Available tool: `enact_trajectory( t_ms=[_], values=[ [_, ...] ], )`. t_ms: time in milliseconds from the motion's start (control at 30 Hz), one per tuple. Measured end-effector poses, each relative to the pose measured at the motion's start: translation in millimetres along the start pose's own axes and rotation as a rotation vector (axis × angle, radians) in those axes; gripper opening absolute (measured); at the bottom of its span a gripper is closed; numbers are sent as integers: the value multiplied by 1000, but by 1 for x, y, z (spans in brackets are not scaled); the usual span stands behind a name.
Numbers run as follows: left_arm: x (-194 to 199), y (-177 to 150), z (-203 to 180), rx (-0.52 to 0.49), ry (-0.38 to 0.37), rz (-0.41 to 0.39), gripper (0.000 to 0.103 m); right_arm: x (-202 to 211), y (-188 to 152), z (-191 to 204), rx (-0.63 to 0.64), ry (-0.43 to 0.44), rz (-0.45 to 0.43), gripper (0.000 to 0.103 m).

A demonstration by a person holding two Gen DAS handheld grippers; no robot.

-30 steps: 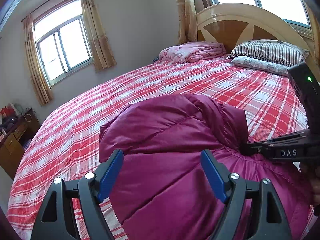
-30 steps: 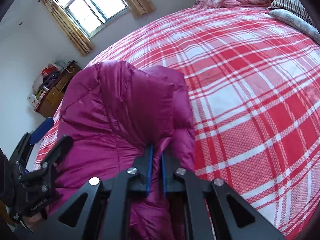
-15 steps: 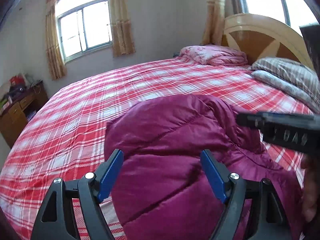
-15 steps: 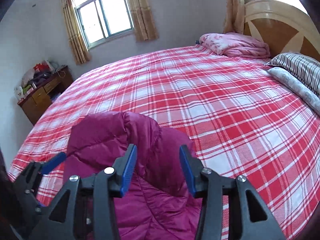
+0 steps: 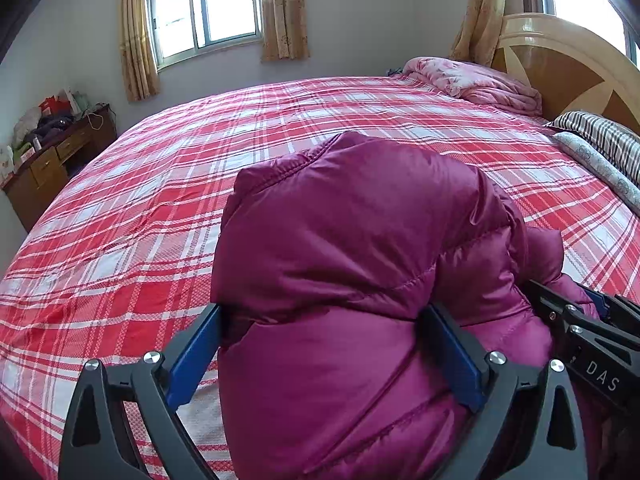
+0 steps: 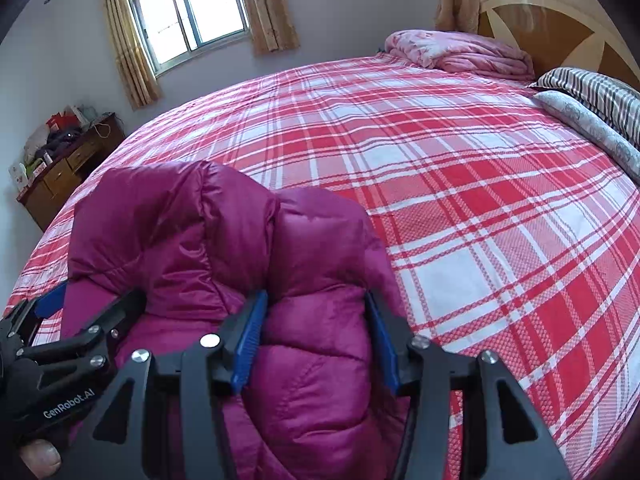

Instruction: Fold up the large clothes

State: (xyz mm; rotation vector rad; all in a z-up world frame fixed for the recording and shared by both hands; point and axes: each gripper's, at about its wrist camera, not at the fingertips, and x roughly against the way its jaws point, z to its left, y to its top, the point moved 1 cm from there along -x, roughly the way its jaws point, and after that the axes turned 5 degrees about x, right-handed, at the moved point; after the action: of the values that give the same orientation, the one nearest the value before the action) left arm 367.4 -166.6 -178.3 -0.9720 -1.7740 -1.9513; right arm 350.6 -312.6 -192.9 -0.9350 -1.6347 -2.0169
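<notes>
Across the red-plaid bed (image 5: 160,208) lies a magenta puffer jacket (image 5: 360,240); left gripper (image 5: 324,356) and right gripper (image 6: 316,340) spread apart, straddling it; jacket's near edge cut off.

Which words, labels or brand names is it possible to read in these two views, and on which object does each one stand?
"DAS": white letters on the black body of the right gripper, seen from the left wrist.
"GenRobot.AI": white letters on the black body of the left gripper, seen from the right wrist.
Packages on the wooden cabinet: print too small to read.
</notes>
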Motion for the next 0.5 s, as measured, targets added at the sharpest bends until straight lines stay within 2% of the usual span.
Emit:
enact_trajectory(
  t_ms=[500],
  values=[
    [-16, -4, 2, 22, -19, 62, 102, -10, -5, -2, 5, -33, 27, 59]
  ],
)
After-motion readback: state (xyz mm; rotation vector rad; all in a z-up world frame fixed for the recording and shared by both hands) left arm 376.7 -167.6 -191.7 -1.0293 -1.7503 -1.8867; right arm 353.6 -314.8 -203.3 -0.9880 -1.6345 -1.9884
